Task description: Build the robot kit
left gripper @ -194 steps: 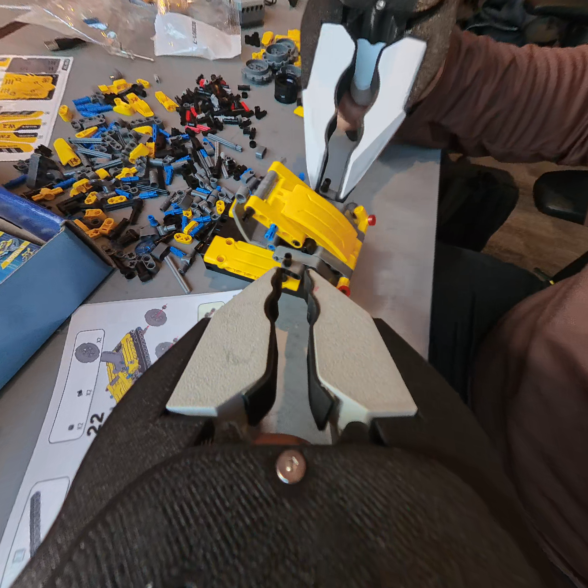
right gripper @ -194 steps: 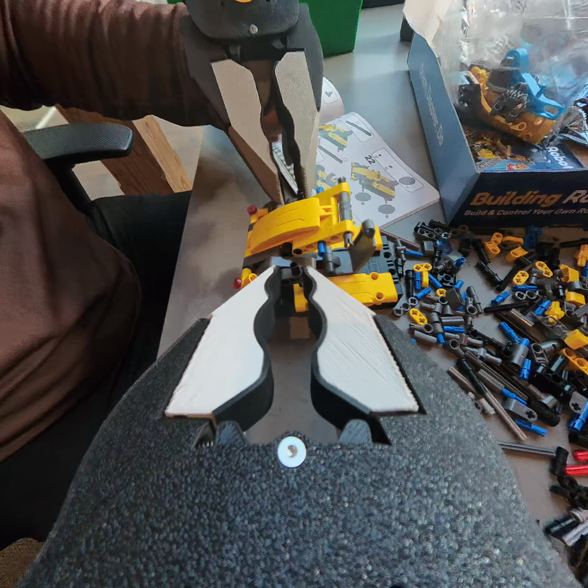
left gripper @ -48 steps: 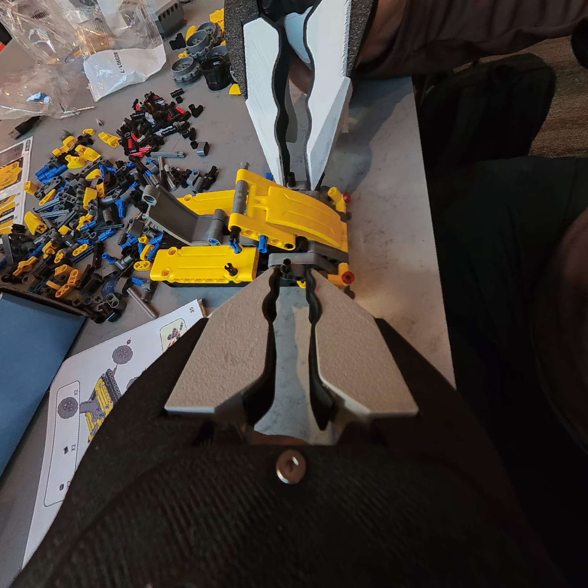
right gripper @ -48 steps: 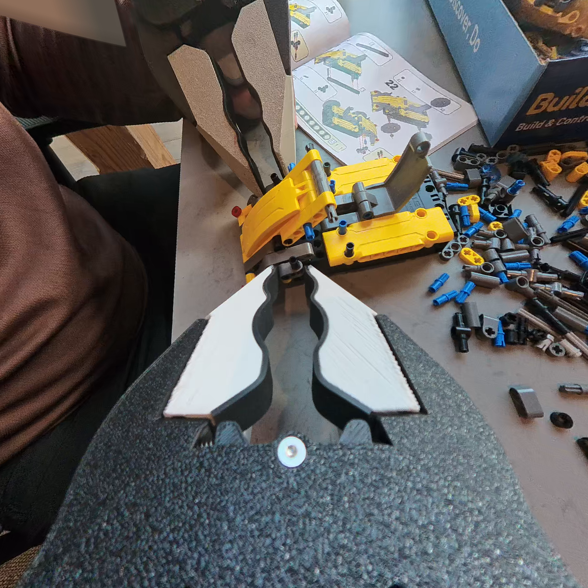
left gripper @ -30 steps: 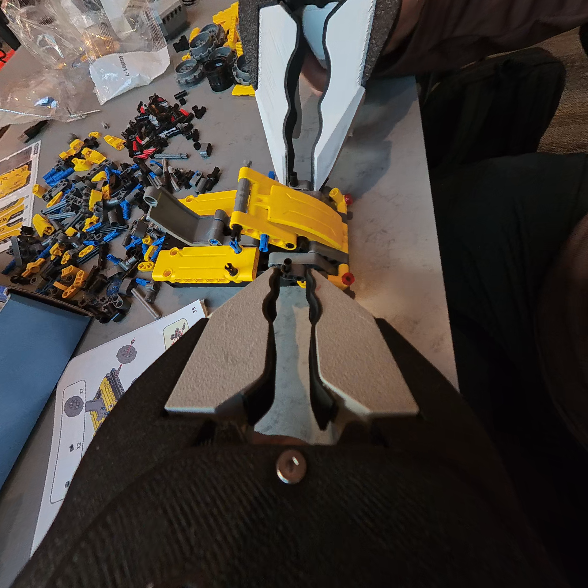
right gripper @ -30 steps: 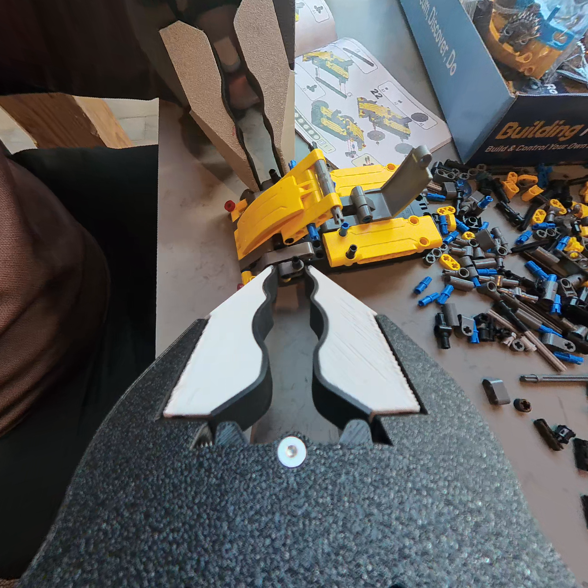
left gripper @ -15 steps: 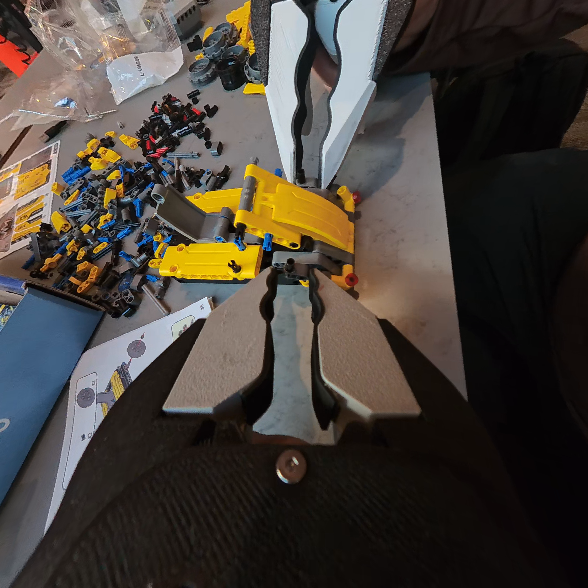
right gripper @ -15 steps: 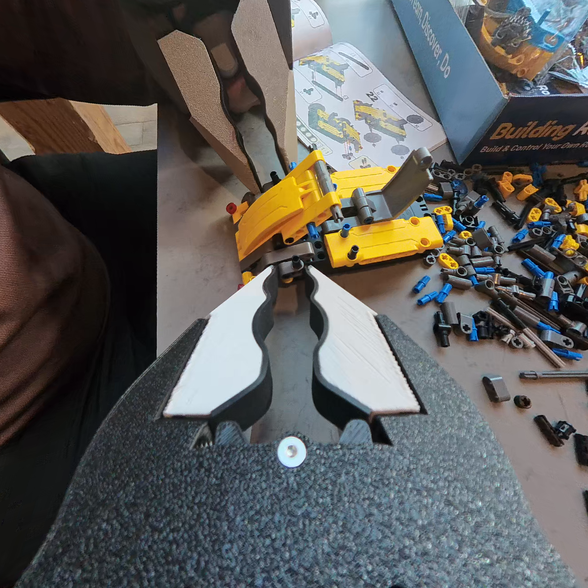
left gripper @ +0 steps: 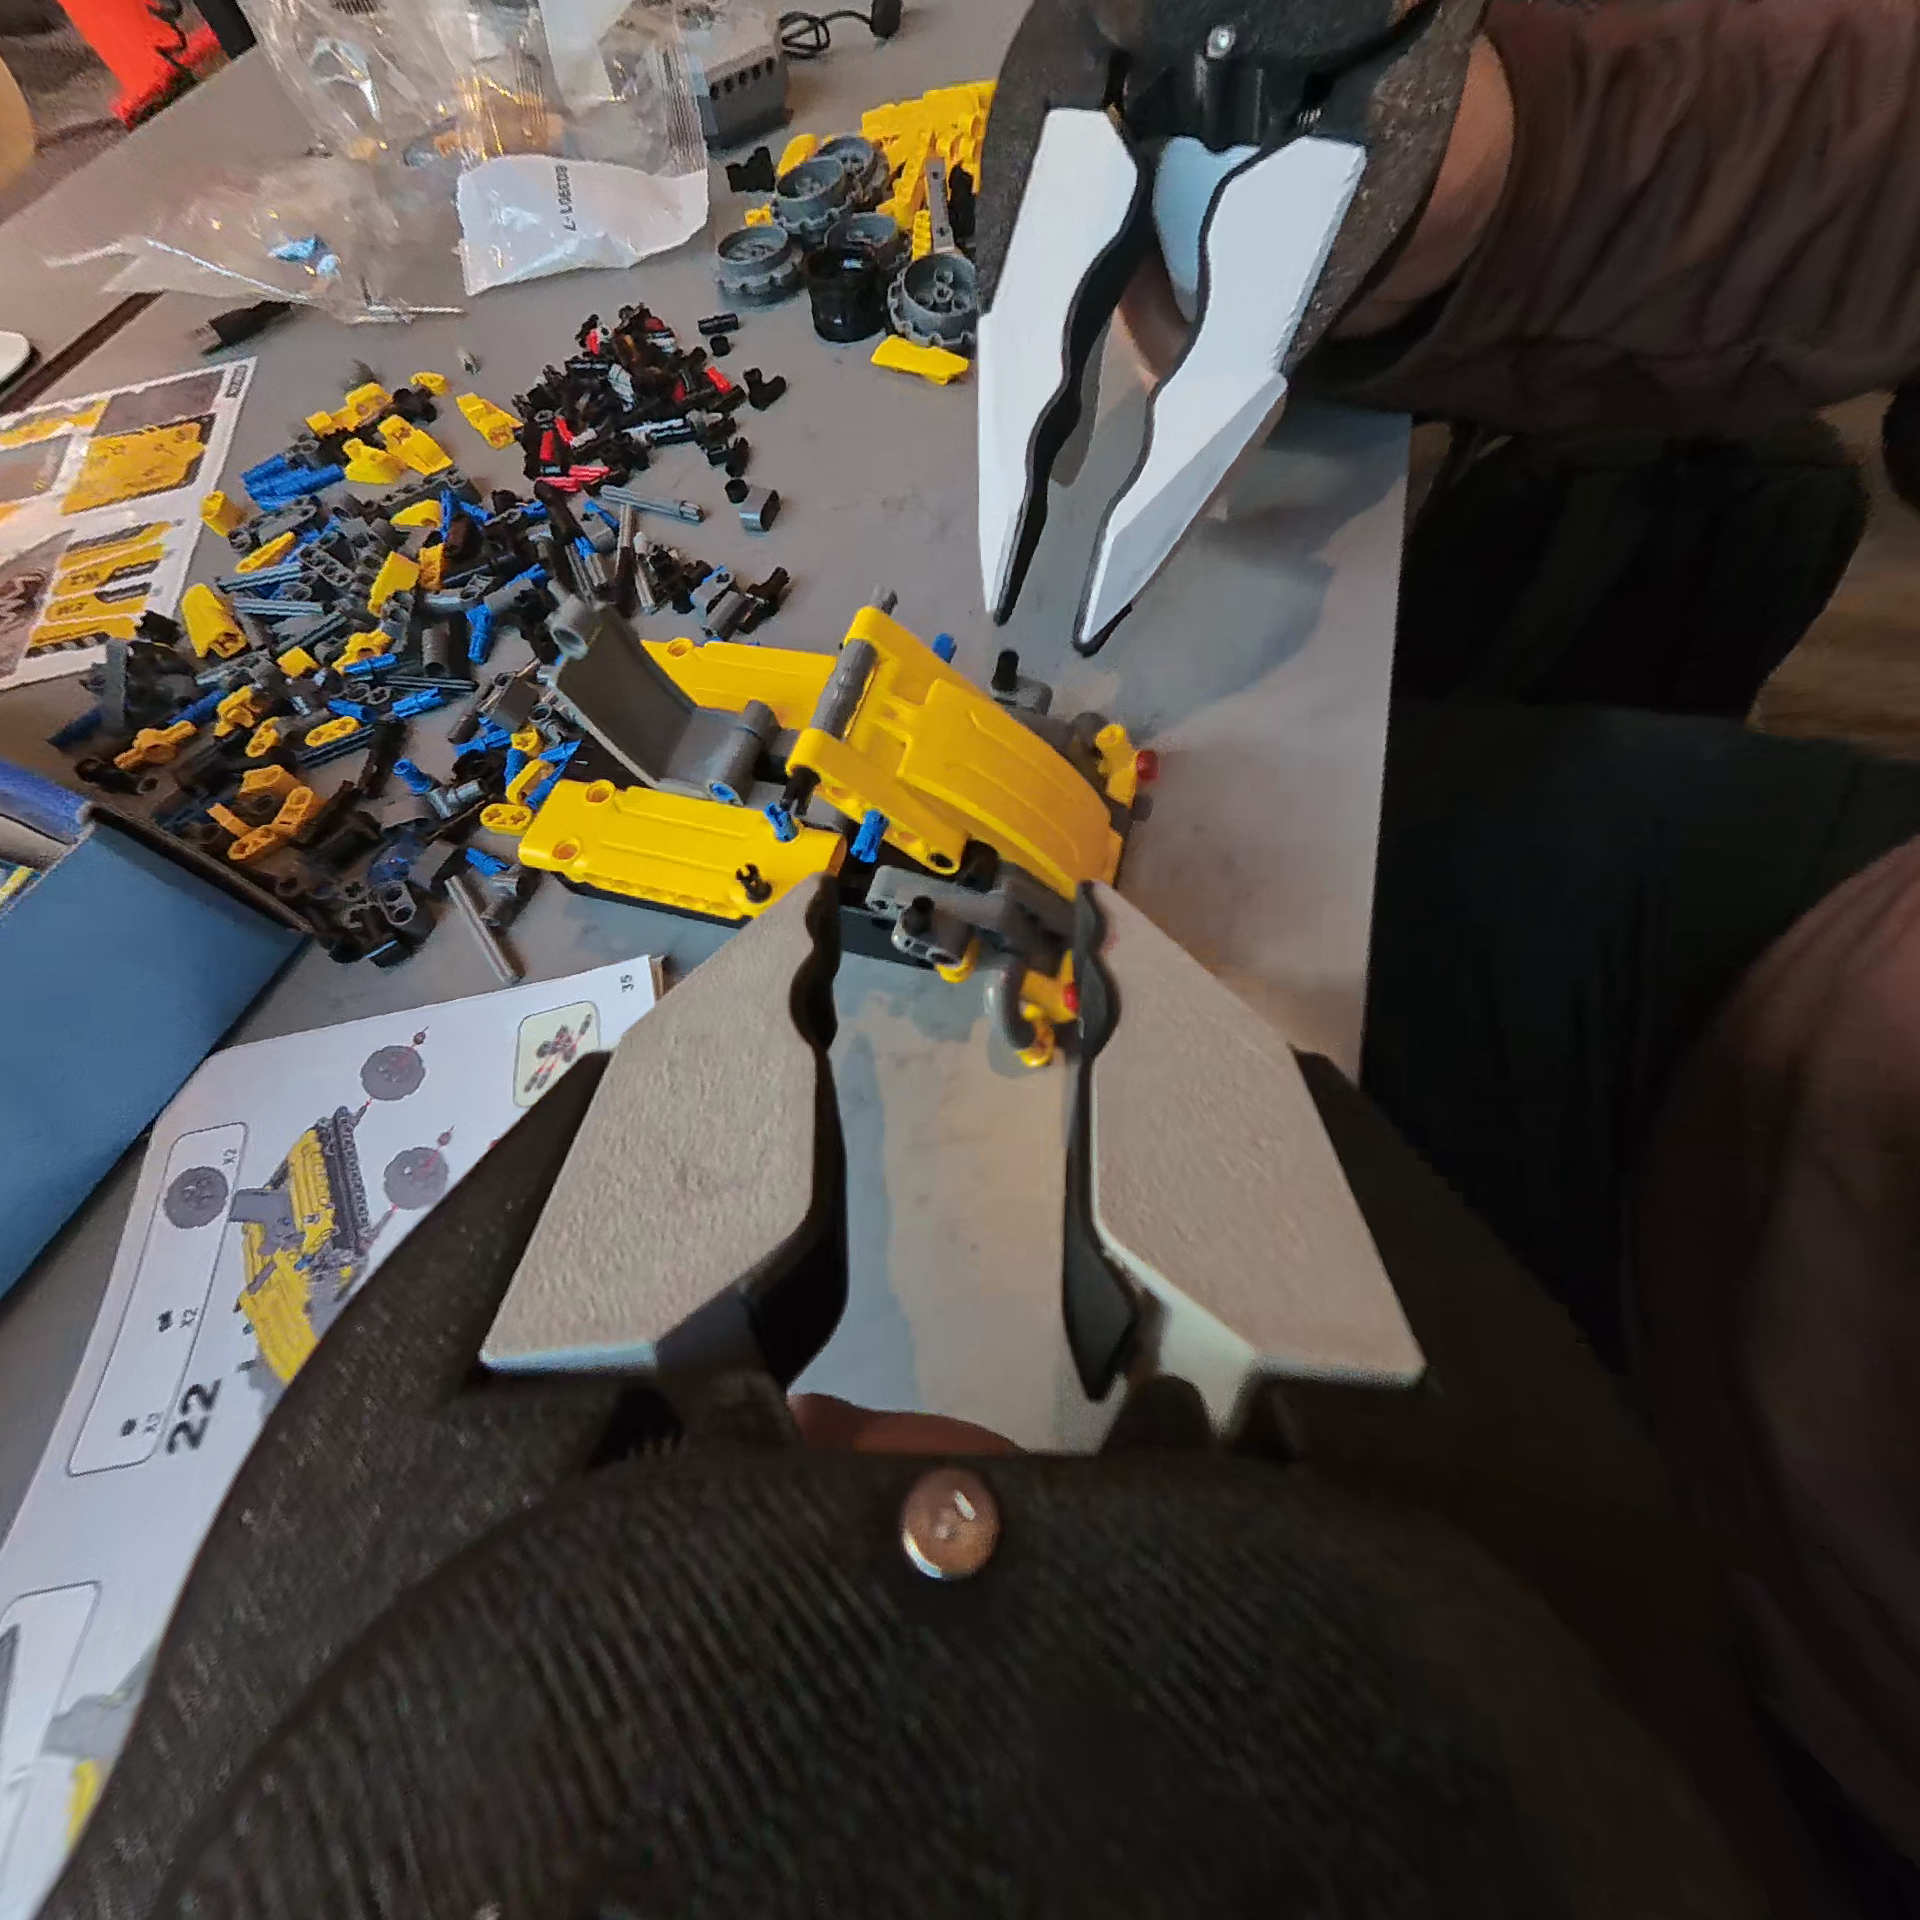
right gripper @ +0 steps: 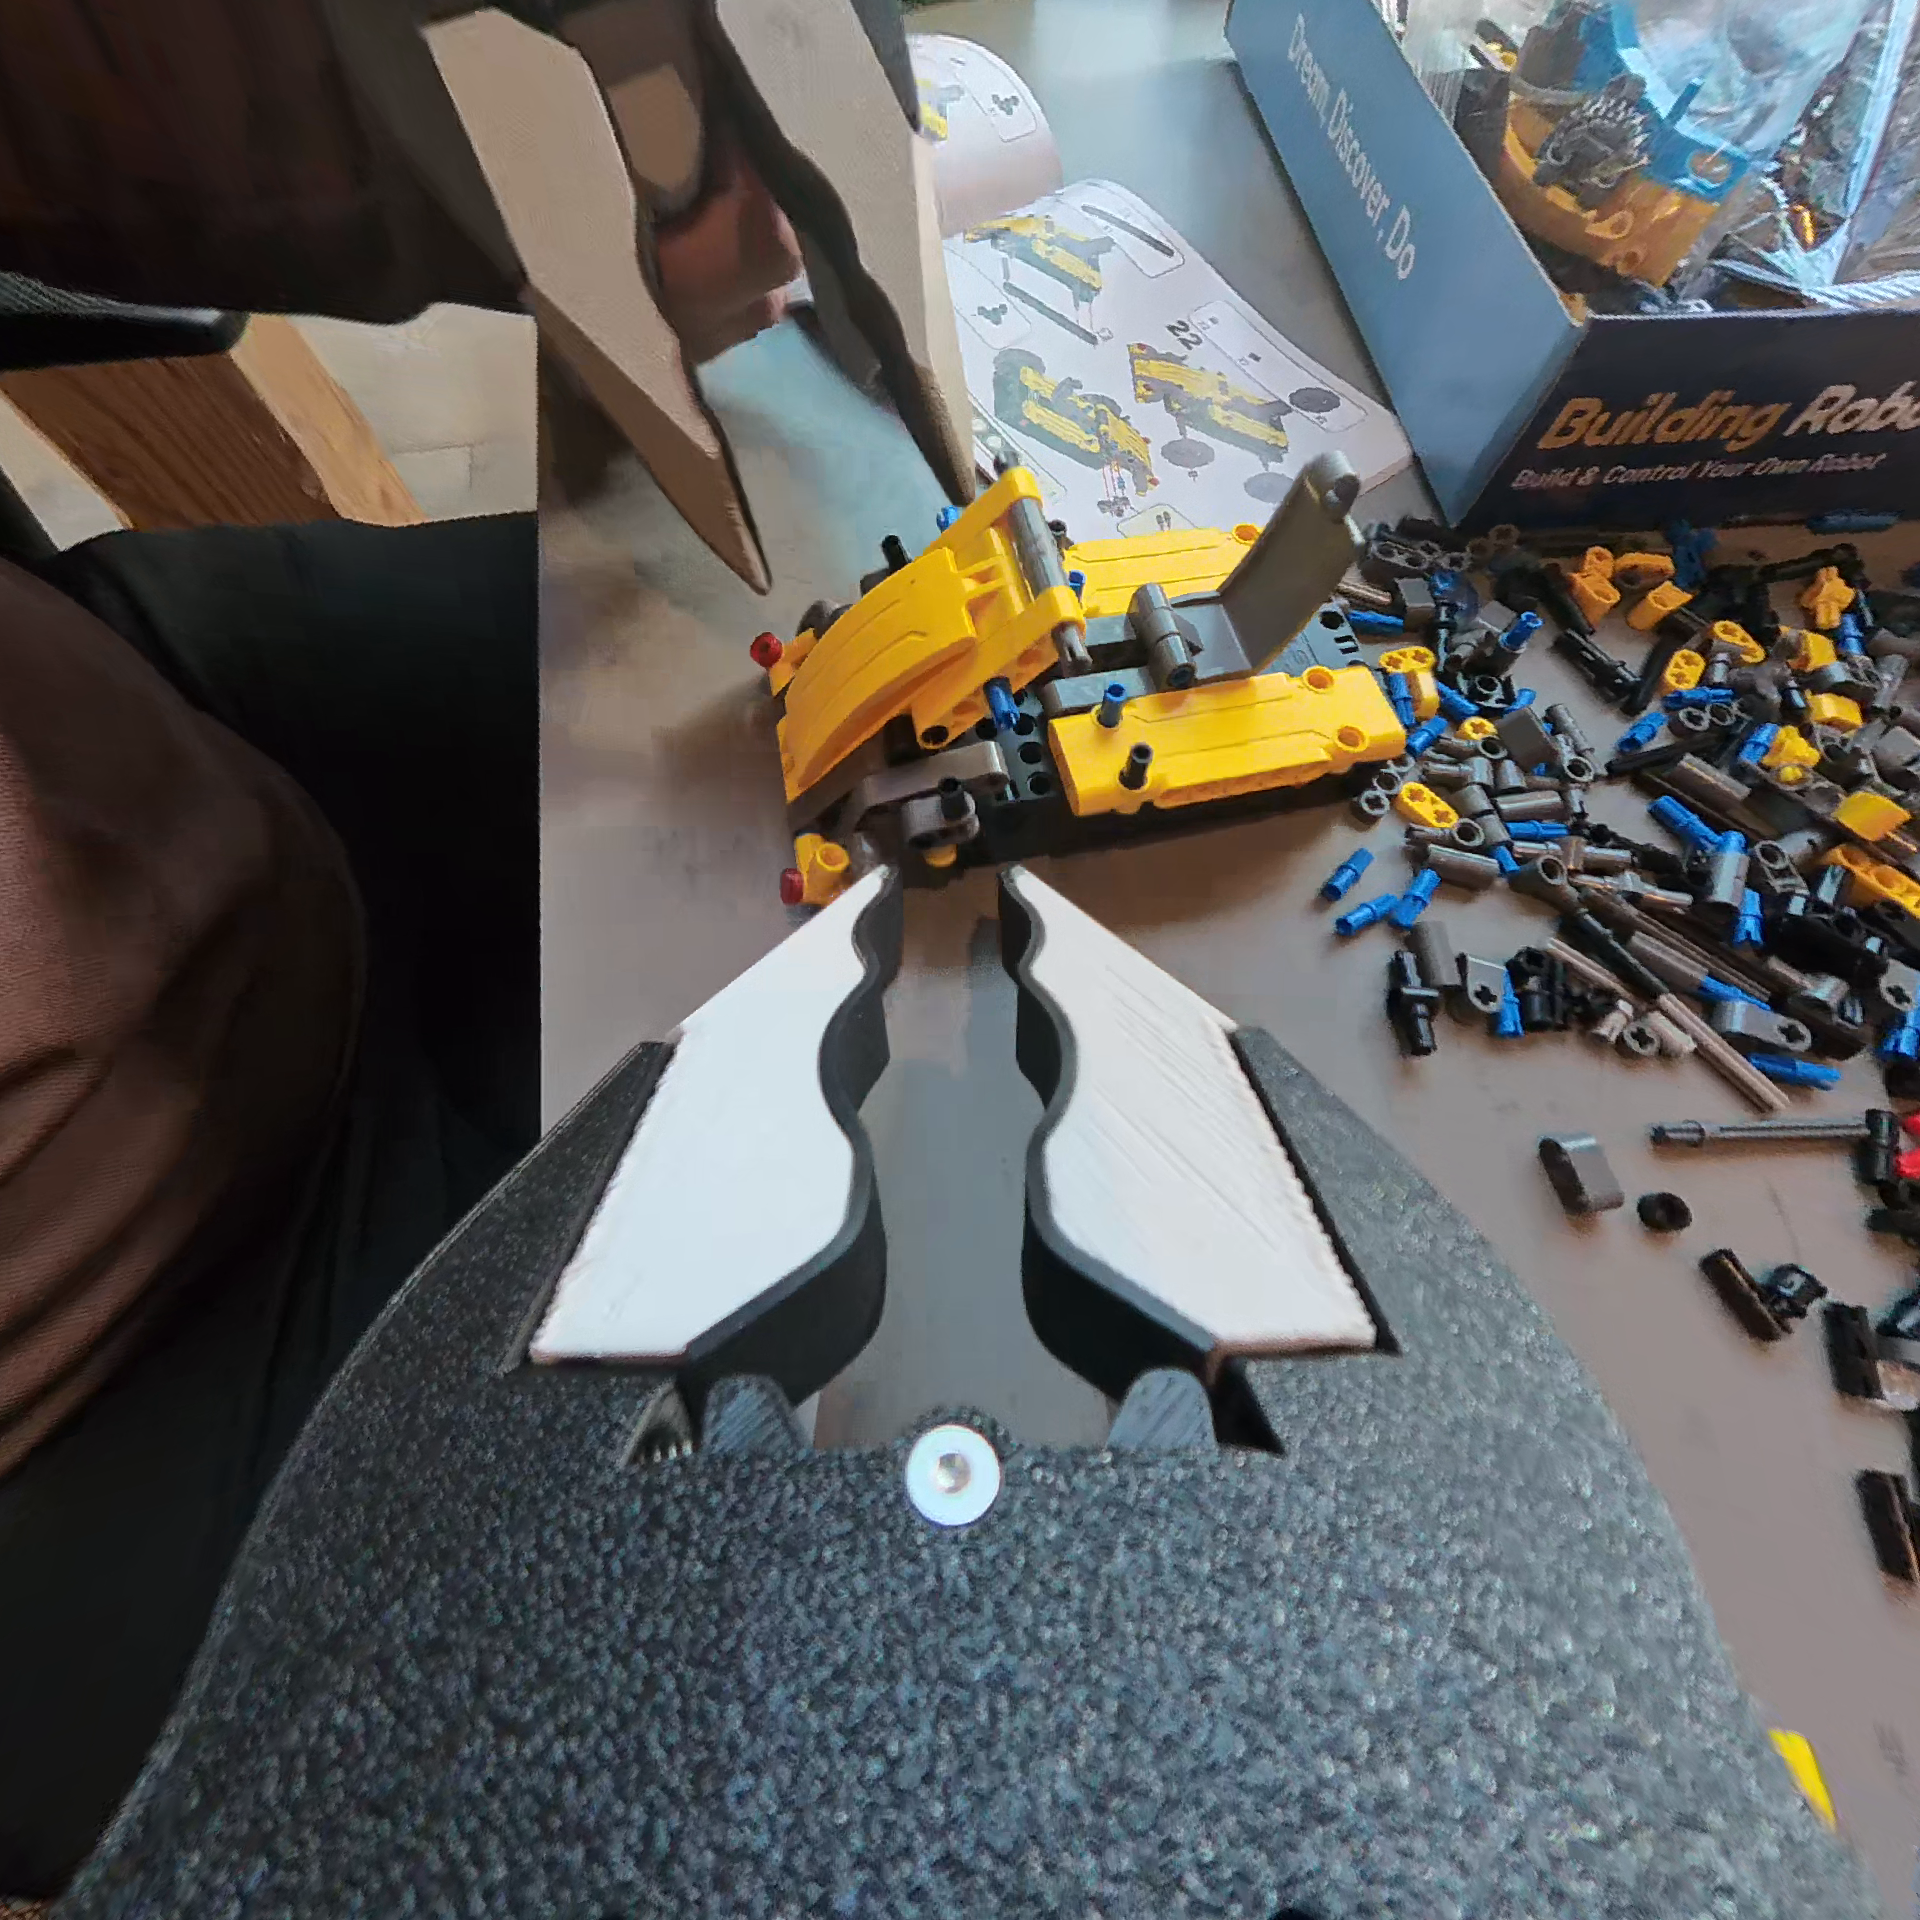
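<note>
Grey table [left gripper: 1278, 831], edge beside model. Left gripper [left gripper: 951, 914]: jaws open, straddling the near end of the yellow brick vehicle [left gripper: 935, 769]. Right gripper [right gripper: 940, 883]: jaws open, empty, just short of it. Loose pieces [right gripper: 1662, 790], booklet [left gripper: 312, 1195], blue box [right gripper: 1455, 260] around.

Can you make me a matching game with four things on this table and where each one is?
Things:
1. model
2. box
3. wheels
4. booklet

Places or states:
A. lying open on the table, beside the box
B. between the two grippers, near the table edge
C. grouped at the far end of the table in the left wrist view
D. blue, standing by the pile of loose pieces

Pairs: 1-B, 2-D, 3-C, 4-A
</note>
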